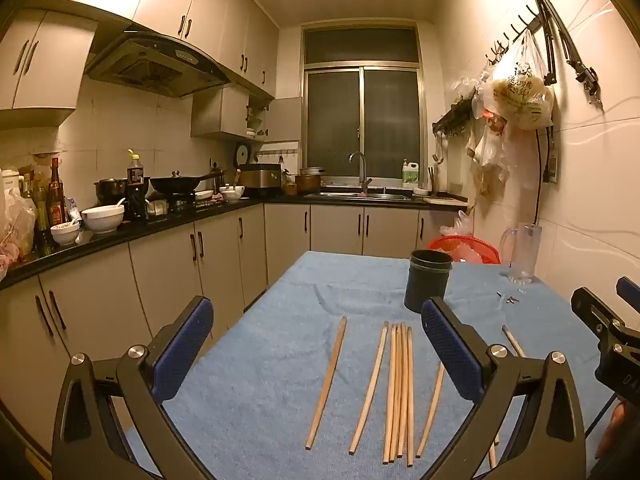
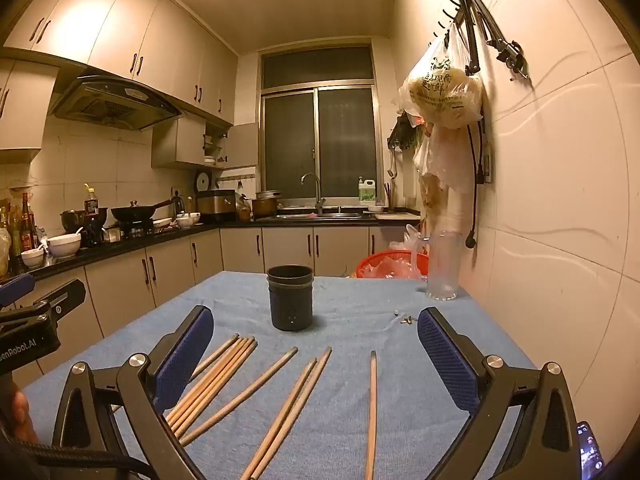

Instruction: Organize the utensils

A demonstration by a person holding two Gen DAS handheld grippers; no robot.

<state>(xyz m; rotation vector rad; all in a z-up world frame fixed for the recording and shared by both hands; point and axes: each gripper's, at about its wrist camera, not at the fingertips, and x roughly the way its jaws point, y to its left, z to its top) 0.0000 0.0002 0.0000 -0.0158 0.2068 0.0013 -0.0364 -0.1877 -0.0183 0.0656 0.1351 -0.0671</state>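
Observation:
Several wooden chopsticks (image 1: 398,392) lie loose on the blue cloth of the table (image 1: 280,360), pointing away from me. A dark cylindrical holder (image 1: 428,280) stands upright behind them, empty as far as I can see. My left gripper (image 1: 318,332) is open and empty, held above the chopsticks. In the right wrist view the chopsticks (image 2: 288,404) fan out below my right gripper (image 2: 316,340), which is open and empty. The holder (image 2: 291,298) stands beyond them. The left gripper's body shows at the left edge of the right wrist view.
A clear glass pitcher (image 1: 522,254) stands at the table's far right by the tiled wall. Small metal bits (image 2: 406,319) lie near it. A red basket (image 2: 390,265) sits behind the table. Kitchen counters run along the left and back.

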